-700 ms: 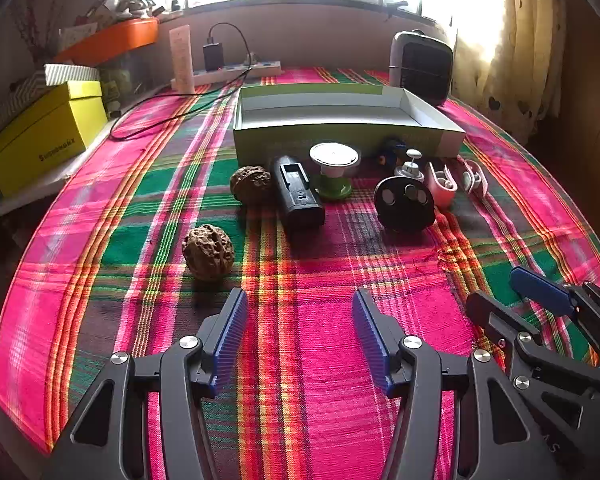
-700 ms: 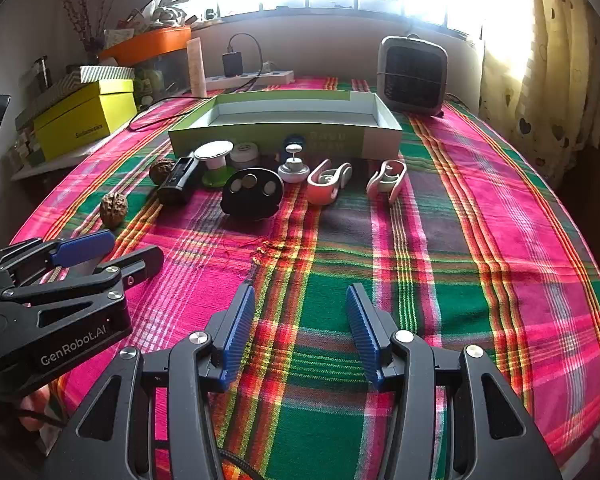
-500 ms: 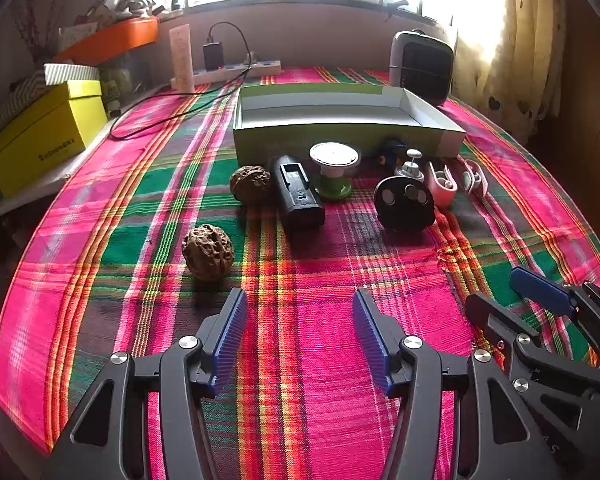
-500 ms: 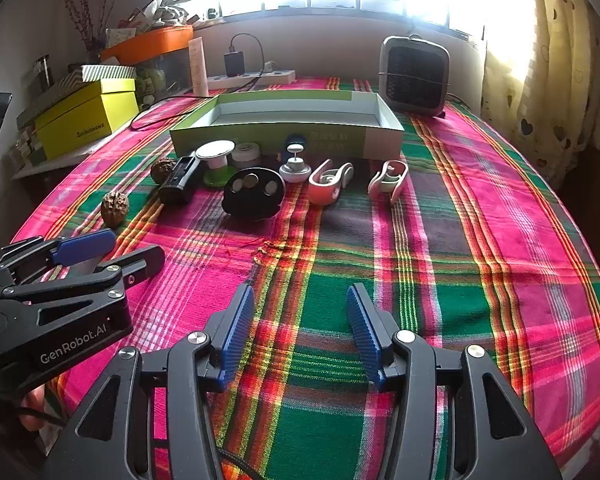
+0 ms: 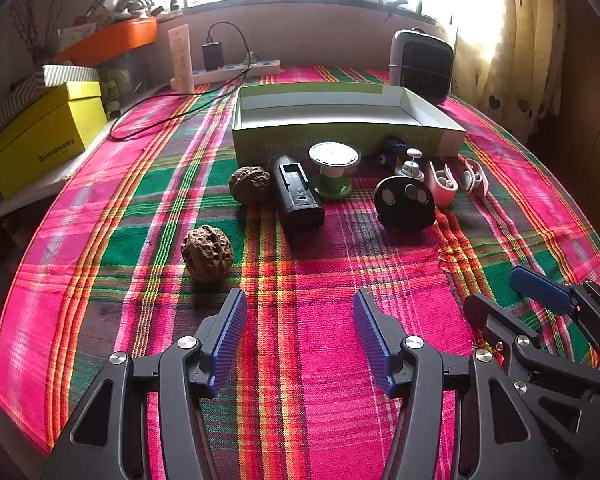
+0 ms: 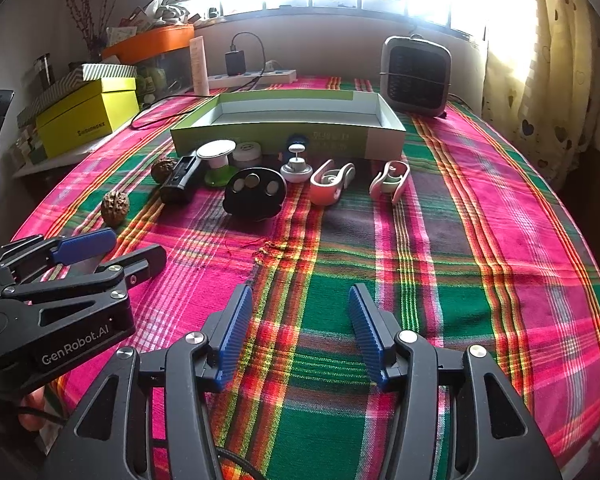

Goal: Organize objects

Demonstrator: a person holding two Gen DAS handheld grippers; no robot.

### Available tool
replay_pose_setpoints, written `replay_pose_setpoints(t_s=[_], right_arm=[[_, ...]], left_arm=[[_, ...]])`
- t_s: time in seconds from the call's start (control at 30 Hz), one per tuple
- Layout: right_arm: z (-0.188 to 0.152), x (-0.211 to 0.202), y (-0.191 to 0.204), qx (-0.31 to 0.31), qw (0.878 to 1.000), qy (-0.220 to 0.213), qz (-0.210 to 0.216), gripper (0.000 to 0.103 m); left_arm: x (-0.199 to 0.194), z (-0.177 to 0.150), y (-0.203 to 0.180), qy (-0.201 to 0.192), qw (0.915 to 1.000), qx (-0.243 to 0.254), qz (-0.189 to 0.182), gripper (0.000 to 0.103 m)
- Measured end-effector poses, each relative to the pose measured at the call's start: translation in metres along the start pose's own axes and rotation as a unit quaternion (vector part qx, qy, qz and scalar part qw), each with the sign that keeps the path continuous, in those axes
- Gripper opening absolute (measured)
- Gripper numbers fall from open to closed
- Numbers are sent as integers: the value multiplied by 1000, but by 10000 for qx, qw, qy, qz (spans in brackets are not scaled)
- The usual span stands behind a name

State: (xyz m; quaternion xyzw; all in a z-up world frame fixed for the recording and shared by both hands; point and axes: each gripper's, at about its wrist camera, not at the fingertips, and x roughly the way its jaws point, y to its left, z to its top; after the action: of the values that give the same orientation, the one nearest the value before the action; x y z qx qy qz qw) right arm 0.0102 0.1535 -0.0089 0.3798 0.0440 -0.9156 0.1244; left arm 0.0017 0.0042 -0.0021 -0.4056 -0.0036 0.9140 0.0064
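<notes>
The plaid tablecloth [image 5: 140,208] covers the whole work surface. On it, toward the window, lies the open green-and-white box [image 5: 340,136], the likeliest destination for the loose items; what I can see of its floor is bare, so I judge the organizing not yet begun. Everything to be sorted sits in a row along the box's near wall, outside it. In descending size: the black rectangular device [image 5: 298,192]; the black disc with three round insets [image 5: 405,203]; the green spool with a white top [image 5: 333,168]; the two white-and-pink clips, one [image 6: 332,182] just beside the disc and the other [image 6: 392,180] further right; the white plunger-shaped piece [image 6: 297,166]; a small white jar [image 6: 247,151] behind the spool; and two walnuts, one [image 5: 249,184] beside the black device, the other [image 5: 207,253] apart and nearest my left tool. A small blue object against the box wall is too hidden to identify.

My left gripper [image 5: 300,330] hovers low over the cloth, jaws wide apart and holding nothing. My right gripper [image 6: 300,324] is likewise spread wide and empty, well short of the row. All items remain to be moved.
</notes>
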Motion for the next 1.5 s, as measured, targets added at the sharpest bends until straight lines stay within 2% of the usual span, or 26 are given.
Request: replay_pose_setpoints(t_s=[0.53,0.73,0.9,1.27,1.4,1.5], right_arm=[[0,0,0,7,10000,4,-9,51],[2,0,0,-28,10000,77,28,52],[10,3,-7,85,9992,112,374,52],[48,10,1,-132,9959,-177,875,52],[59,23,-4,33,9954,-31,961,52],[62,33,-6,171,9933,131,1136,52]], left_arm=[[0,1,0,14,10000,7,2,55],[2,1,1,49,9999,10,-99,55],[-2,3,12,71,9992,-105,-375,55],[-10,17,50,-227,9984,-362,-369,55],[-5,23,64,-197,9978,-558,-293,55],[4,27,67,-33,9982,-513,-322,55]])
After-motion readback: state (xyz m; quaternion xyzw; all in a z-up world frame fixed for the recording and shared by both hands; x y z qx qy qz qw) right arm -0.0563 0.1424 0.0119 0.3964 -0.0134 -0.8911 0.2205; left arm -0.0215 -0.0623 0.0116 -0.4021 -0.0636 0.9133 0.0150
